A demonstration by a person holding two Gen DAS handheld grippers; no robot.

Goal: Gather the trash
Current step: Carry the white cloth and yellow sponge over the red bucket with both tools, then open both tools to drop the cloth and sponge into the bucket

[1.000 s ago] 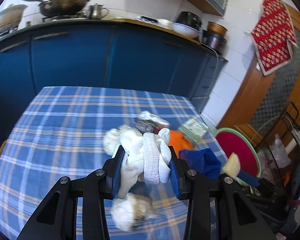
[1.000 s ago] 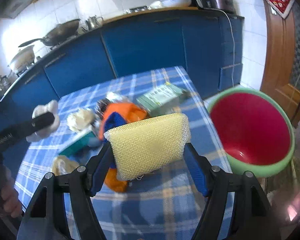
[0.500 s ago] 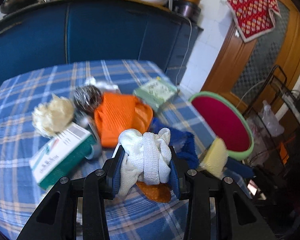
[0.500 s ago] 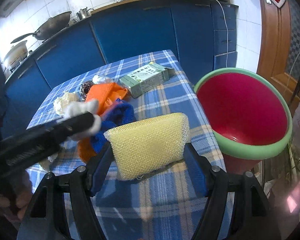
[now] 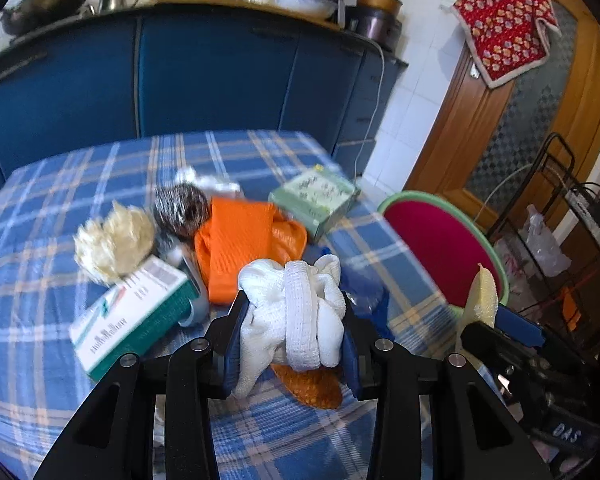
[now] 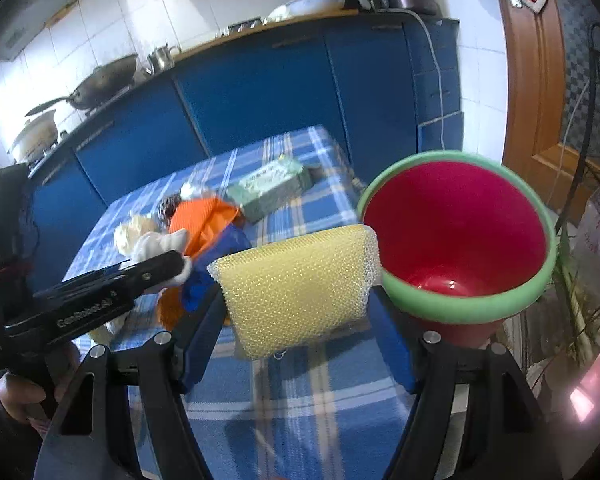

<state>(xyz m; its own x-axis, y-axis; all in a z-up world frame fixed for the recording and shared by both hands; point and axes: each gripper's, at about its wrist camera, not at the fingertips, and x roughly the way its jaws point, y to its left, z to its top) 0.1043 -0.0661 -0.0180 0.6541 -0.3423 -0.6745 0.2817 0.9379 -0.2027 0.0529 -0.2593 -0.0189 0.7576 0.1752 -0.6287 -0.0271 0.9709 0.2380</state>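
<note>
Yellow mesh sponge (image 6: pixel 298 290) clamped between the pads of the right hand-held gripper (image 6: pixel 300 300), held above the tabletop (image 6: pixel 324 392) edge, just beside the rim of the red bin (image 6: pixel 456 236) with green lip; left hand-held gripper (image 5: pixel 292 320) closed on a bunched white cloth (image 5: pixel 294 312), over the checked tabletop near the orange net bag (image 5: pixel 244 248); bin sits off the table edge to the right; still on the tabletop: green box (image 5: pixel 316 198), white-green carton (image 5: pixel 132 316), steel scourer (image 5: pixel 182 210), pale fibre wad (image 5: pixel 114 240); risks, my read: sponge released short of the rim lands on floor; loose cloth tail could snag on the lip; the two grippers are close, converging on one bin risks a clash.
</note>
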